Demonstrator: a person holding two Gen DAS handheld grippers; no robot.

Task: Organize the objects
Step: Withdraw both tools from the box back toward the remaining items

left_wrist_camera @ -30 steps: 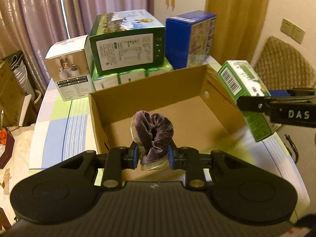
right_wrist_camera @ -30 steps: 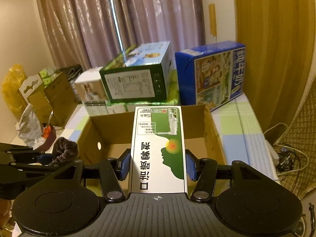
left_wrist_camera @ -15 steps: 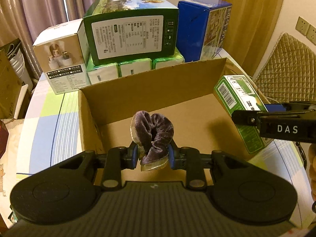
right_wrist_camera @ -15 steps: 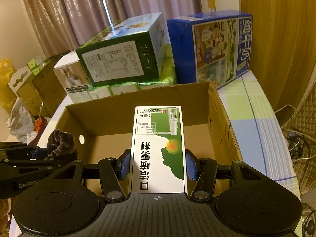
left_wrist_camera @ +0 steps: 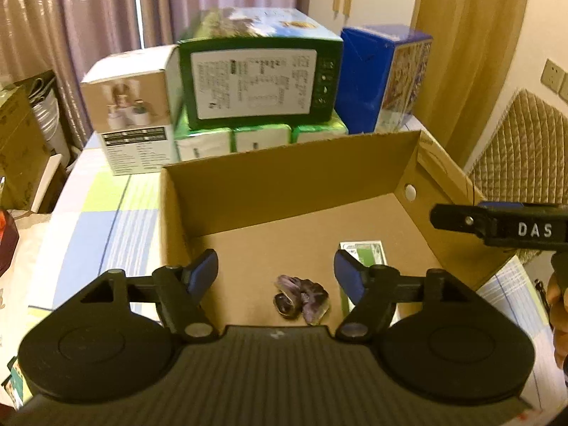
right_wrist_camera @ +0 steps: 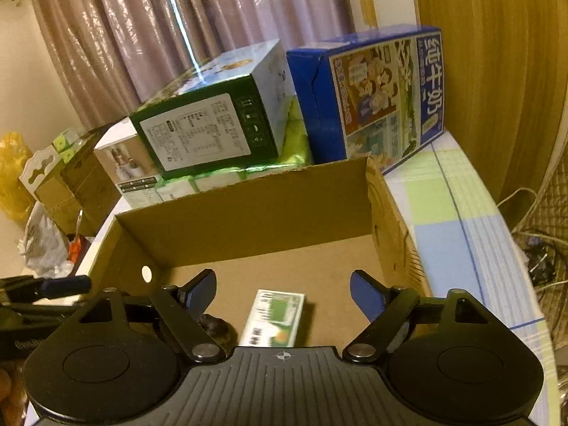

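An open cardboard box (left_wrist_camera: 284, 181) (right_wrist_camera: 248, 209) stands on the checked tablecloth. On its floor lies a purple velvet scrunchie (left_wrist_camera: 301, 300), and part of it shows in the right wrist view (right_wrist_camera: 216, 328). Beside it, to the right, lies a small green-and-white carton (left_wrist_camera: 364, 254) (right_wrist_camera: 275, 319). My left gripper (left_wrist_camera: 277, 271) hangs open above the scrunchie, holding nothing. My right gripper (right_wrist_camera: 282, 289) is open above the carton, empty too. Its black finger marked DAS (left_wrist_camera: 497, 229) reaches in from the right over the box wall.
Behind the cardboard box stand a white box (left_wrist_camera: 131, 106), a green box (left_wrist_camera: 259, 78) on green-and-white packs (left_wrist_camera: 259, 138), and a blue milk carton box (left_wrist_camera: 383, 78) (right_wrist_camera: 372, 99). A quilted chair back (left_wrist_camera: 518, 149) is at the right. Cables (right_wrist_camera: 539, 248) lie beside the table.
Both grippers have opened. The scrunchie dropped from the left gripper and the green-and-white carton from the right gripper onto the box floor. Both views shifted slightly.
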